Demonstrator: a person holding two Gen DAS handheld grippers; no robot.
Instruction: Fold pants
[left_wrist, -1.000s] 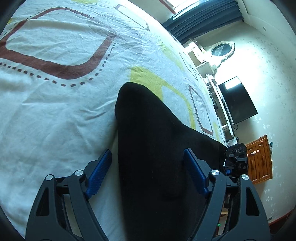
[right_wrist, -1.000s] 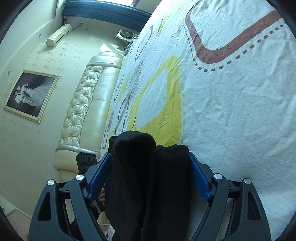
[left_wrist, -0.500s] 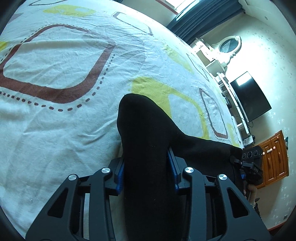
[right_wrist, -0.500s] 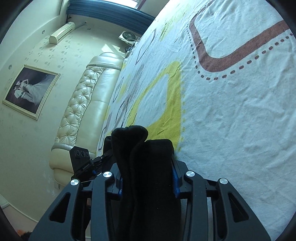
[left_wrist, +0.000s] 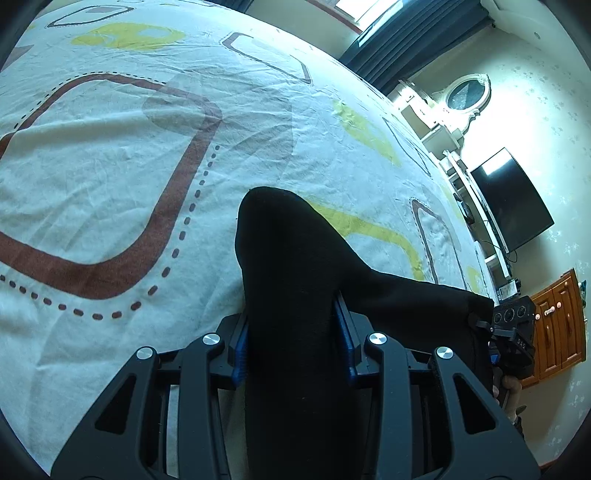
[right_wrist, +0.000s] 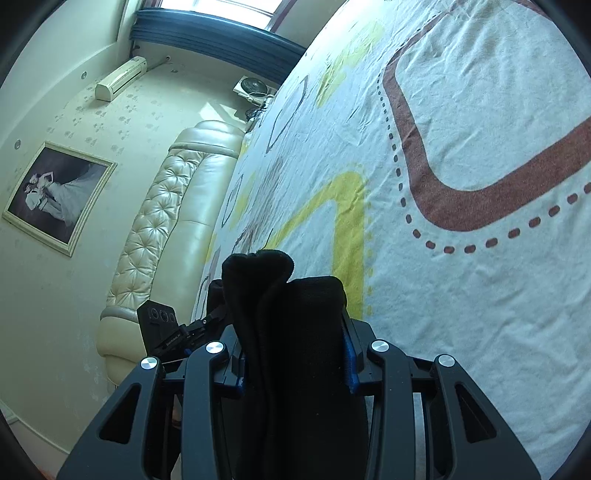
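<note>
The black pants (left_wrist: 295, 266) hang between my two grippers above the bed. My left gripper (left_wrist: 291, 347) is shut on one bunched end, and the cloth stretches right to the other gripper's body (left_wrist: 513, 332). In the right wrist view my right gripper (right_wrist: 295, 354) is shut on the other bunched end of the pants (right_wrist: 288, 295), folded in thick layers. The left gripper's body (right_wrist: 162, 328) shows at the left. Blue finger pads (left_wrist: 238, 350) (right_wrist: 349, 362) press the cloth on both sides.
A white bedsheet (left_wrist: 110, 155) with brown, yellow and grey shapes covers the bed below. A padded cream headboard (right_wrist: 159, 221) stands at one end. A TV (left_wrist: 509, 199), white shelves and a wooden cabinet (left_wrist: 557, 325) line the wall beyond the bed's far side.
Both grippers went from open around the pants to shut on them. Both have lifted and tilted, so more of the bed shows beyond them.
</note>
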